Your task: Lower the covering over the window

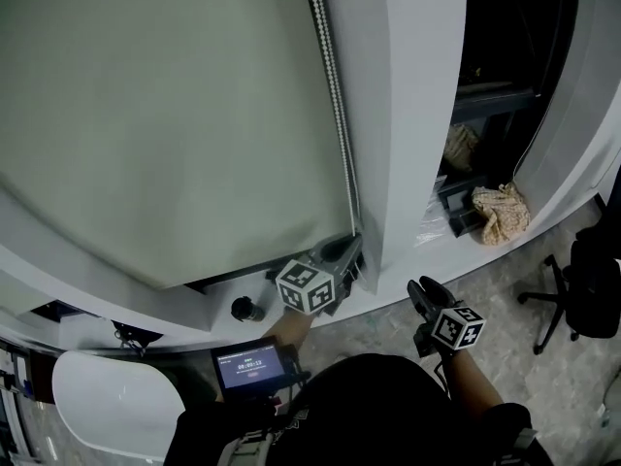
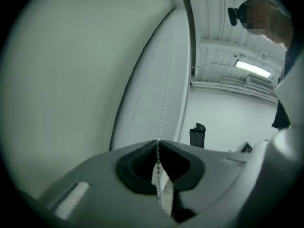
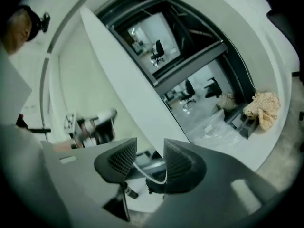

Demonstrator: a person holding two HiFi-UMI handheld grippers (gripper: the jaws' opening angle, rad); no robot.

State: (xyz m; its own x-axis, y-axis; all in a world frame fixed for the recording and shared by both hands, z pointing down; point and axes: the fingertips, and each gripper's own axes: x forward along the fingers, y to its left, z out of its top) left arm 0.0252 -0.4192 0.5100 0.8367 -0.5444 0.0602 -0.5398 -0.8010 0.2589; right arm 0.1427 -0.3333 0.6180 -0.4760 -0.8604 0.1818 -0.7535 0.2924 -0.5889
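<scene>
Where the covering hangs: the pale blind (image 1: 165, 115) fills the window left of the white pillar (image 1: 408, 115), with its lower edge close above the sill (image 1: 126, 294).
Left tool (image 1: 351, 250): clenched on the bead chain (image 1: 332, 85), which passes between its closed jaws.
Bead chain: runs down the blind's right edge, beside the pillar.
Right tool (image 1: 424, 294): released, jaws apart and gripping nothing, low and right of the pillar.
Sill extras: a small dark cylinder (image 1: 246, 309), and a crumpled beige cloth (image 1: 502, 212) further right.
</scene>
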